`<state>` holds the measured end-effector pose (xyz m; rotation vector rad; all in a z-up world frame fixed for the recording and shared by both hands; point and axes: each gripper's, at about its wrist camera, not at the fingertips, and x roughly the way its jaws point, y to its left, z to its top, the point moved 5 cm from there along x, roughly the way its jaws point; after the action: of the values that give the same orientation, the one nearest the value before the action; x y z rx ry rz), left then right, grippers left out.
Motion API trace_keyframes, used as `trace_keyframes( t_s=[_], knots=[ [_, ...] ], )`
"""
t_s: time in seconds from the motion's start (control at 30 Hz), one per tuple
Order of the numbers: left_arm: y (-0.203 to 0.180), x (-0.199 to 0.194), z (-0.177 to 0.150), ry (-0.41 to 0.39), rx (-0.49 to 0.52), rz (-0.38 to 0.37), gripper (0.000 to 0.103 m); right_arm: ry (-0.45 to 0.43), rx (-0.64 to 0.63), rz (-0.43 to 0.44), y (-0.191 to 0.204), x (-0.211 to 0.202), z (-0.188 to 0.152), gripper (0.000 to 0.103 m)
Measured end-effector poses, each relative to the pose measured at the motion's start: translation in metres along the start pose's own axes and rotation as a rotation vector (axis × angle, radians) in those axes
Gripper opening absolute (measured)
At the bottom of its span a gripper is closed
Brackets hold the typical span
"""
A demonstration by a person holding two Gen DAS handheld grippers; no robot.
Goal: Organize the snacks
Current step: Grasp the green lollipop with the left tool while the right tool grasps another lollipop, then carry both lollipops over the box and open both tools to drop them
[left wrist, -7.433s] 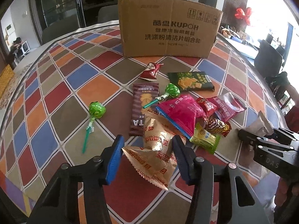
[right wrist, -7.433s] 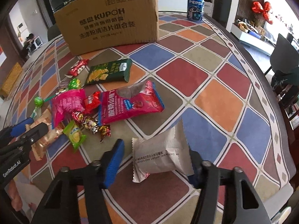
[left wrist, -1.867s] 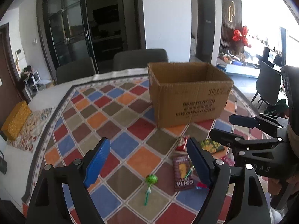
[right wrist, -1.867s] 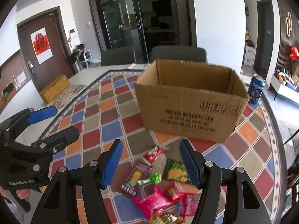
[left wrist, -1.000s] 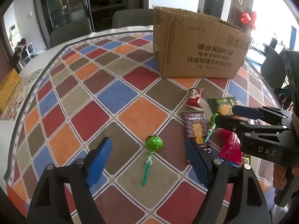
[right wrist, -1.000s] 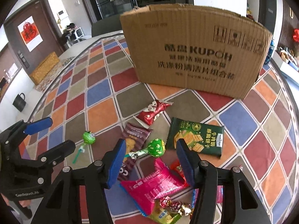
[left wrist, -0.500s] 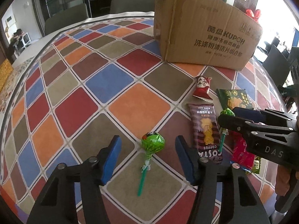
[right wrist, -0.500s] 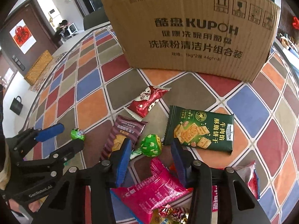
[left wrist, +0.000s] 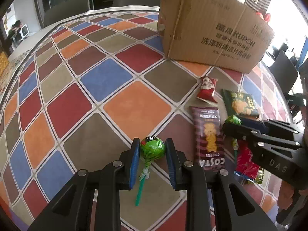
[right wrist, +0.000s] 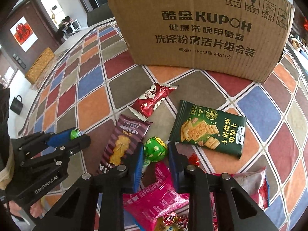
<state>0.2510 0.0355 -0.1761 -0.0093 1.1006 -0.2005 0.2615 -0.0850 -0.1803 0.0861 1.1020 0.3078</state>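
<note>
A green lollipop (left wrist: pixel 152 148) lies on the tablecloth, its head between the blue pads of my left gripper (left wrist: pixel 151 153), which is closed to its width. A second green lollipop (right wrist: pixel 155 149) has its head between the pads of my right gripper (right wrist: pixel 156 155), also closed to its width. The right gripper shows in the left wrist view (left wrist: pixel 232 123); the left gripper shows in the right wrist view (right wrist: pixel 77 135). Both lollipops rest on the table. A brown Costa packet (right wrist: pixel 123 144), a red packet (right wrist: pixel 154 99) and a green cracker packet (right wrist: pixel 207 129) lie nearby.
A cardboard box (right wrist: pixel 198 27) stands upright at the back of the chequered tablecloth (left wrist: pixel 96 80). A pink packet (right wrist: pixel 154 202), a red bag (right wrist: pixel 256 182) and small wrapped sweets (right wrist: pixel 171 221) lie by the right gripper. Chairs stand beyond the table.
Both grippers have dropped lower and moved forward. Each has narrowed its jaws around a green lollipop head that earlier lay in front of open jaws.
</note>
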Motion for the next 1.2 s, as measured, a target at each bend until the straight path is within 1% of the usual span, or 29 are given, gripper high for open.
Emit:
trace_keyframes(
  t_s=[0.17, 0.4, 0.67, 1.2],
  knots=[
    [-0.007, -0.016, 0.007, -0.039, 0.003, -0.013, 0.027, -0.019, -0.002, 0.021, 0.002, -0.008, 0.001, 0.026],
    [-0.02, -0.043, 0.023, -0.108, 0.028, -0.031, 0.027, -0.082, -0.017, 0.029, 0.002, -0.032, 0.013, 0.026],
    [-0.035, -0.069, 0.043, -0.176, 0.028, -0.063, 0.027, -0.153, -0.012, 0.051, 0.0, -0.06, 0.024, 0.026],
    [-0.07, -0.113, 0.083, -0.307, 0.052, -0.102, 0.027, -0.312, -0.028, 0.043, -0.011, -0.128, 0.046, 0.026]
  ],
)
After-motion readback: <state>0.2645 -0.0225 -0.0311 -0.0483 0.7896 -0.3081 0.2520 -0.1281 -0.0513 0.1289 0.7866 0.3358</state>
